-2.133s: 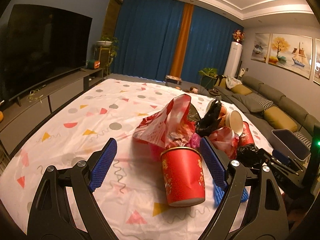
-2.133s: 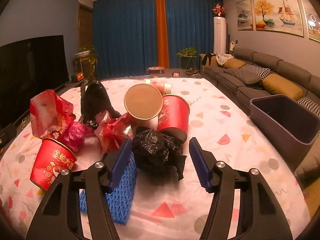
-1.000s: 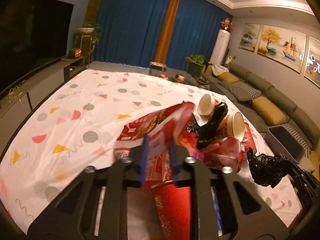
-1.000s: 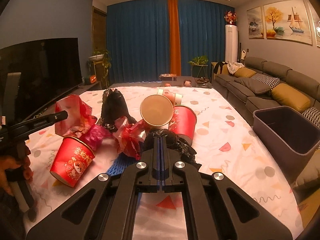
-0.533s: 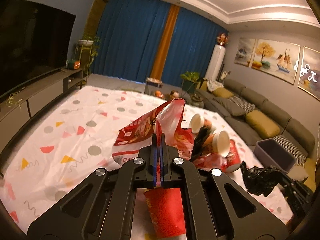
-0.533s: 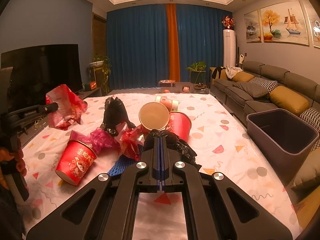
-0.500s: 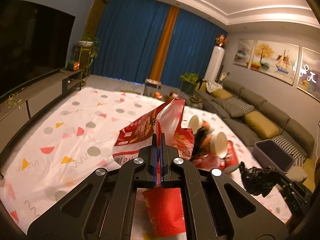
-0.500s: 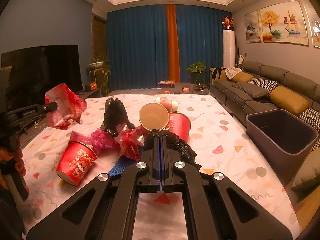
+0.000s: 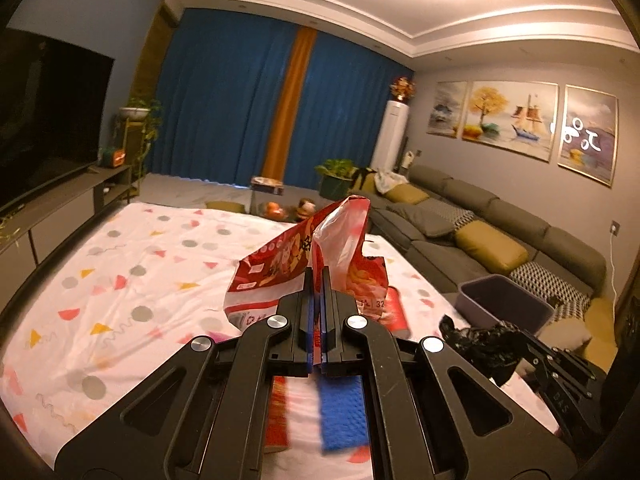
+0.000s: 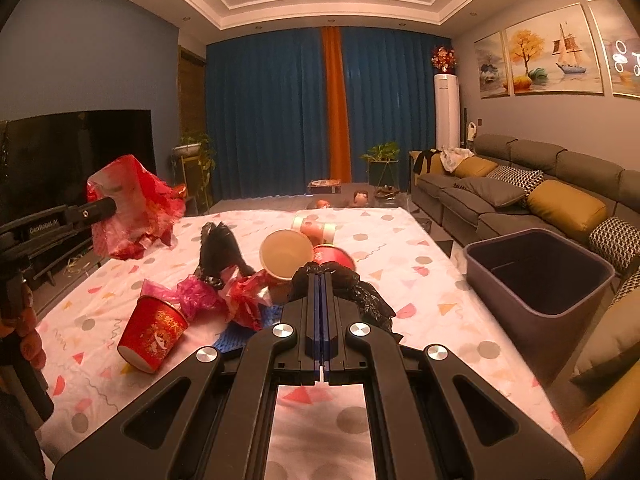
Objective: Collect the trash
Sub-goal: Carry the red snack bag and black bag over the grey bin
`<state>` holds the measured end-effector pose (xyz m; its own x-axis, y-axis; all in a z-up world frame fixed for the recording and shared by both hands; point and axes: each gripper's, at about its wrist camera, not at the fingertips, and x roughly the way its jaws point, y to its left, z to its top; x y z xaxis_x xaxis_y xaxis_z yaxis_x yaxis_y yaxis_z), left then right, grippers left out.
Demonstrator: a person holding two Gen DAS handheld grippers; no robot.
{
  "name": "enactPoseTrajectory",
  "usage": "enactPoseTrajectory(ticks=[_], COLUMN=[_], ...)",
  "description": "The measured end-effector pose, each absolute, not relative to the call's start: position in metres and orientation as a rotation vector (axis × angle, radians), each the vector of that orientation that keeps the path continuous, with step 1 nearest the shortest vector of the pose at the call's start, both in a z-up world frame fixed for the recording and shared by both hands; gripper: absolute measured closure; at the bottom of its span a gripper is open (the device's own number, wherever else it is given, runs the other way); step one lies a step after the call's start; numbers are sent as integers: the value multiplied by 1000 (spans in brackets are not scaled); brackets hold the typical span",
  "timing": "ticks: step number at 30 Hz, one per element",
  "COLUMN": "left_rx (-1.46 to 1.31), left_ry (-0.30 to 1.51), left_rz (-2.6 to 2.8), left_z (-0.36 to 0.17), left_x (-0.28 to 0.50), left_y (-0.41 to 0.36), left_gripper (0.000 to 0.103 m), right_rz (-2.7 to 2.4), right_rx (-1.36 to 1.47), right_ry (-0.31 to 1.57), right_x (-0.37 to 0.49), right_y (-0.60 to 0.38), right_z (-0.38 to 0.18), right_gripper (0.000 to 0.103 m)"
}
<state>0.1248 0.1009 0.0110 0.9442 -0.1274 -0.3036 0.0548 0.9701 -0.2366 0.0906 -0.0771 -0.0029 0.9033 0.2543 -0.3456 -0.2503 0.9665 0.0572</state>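
My left gripper (image 9: 318, 278) is shut on a red and white plastic snack bag (image 9: 308, 264), which hangs above the patterned tablecloth (image 9: 132, 272). The right wrist view shows the same bag (image 10: 128, 208) in the air at the left, on the left gripper (image 10: 105, 207). My right gripper (image 10: 319, 280) is shut on a crumpled black plastic bag (image 10: 352, 288), which the left wrist view shows (image 9: 480, 340) at lower right. On the cloth lie a red paper cup (image 10: 154, 334), pink and red wrappers (image 10: 224, 296), a black bag (image 10: 220, 252) and more cups (image 10: 286, 254).
A grey bin (image 10: 536, 276) stands right of the table, in front of the grey sofa (image 10: 532, 188). A blue mesh pad (image 9: 344, 416) lies on the cloth under my left gripper. A television (image 10: 68, 148) fills the left wall. A hand (image 10: 24, 328) holds the left gripper's handle.
The left gripper shut on the snack bag and lifted it clear of the pile. The right gripper, shut on the black bag, rose a little with it.
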Motion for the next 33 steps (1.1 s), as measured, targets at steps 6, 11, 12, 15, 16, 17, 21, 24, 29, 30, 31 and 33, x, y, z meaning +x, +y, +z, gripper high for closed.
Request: enactPoseTrajectory(ticks=[6,11,12,15,16,17,21,24,29,30,31,33], left_rx=[-207,-188,-186,-175,-172,-171,-158,-144,-145,-147,-150,-156], left_ry=[333,345,347,351,353,355,363,364,377,381,384,393], left_rz=[-158,-212,-225,-263,-277,-287,-351,-394,-463,-484,-501,-532], left_z=[10,10,10,10,10,10,11,11,9,9,8,7], left_x=[130,137,140,146,149,151,166,178,205,212,219,231], left_y=[68,37,30,9,1,-5,-40,-66,-109,-119,-127,-143], left_gripper=[102,102,102,102,102,102,102,102,102,102,102,102], right_rz=[226,181,174,142,135,121,68,29,-43,-59,-70,-88], right_rx=[23,30,32,40,42,43,41,45,61,64,68,82], right_ry=[340,321,318,307,306,303,290,283,272,268,266,263], right_x=[87,88,88,91,92,94,104,112,130,134,136,144], right_y=[-102,-126,-129,-145,-149,-155,-177,-194,-235,-243,-249,-263], right_z=[3,8,8,11,12,12,16,20,28,29,29,30], right_gripper=[101,101,101,101,101,101,101,101,101,101,101,101])
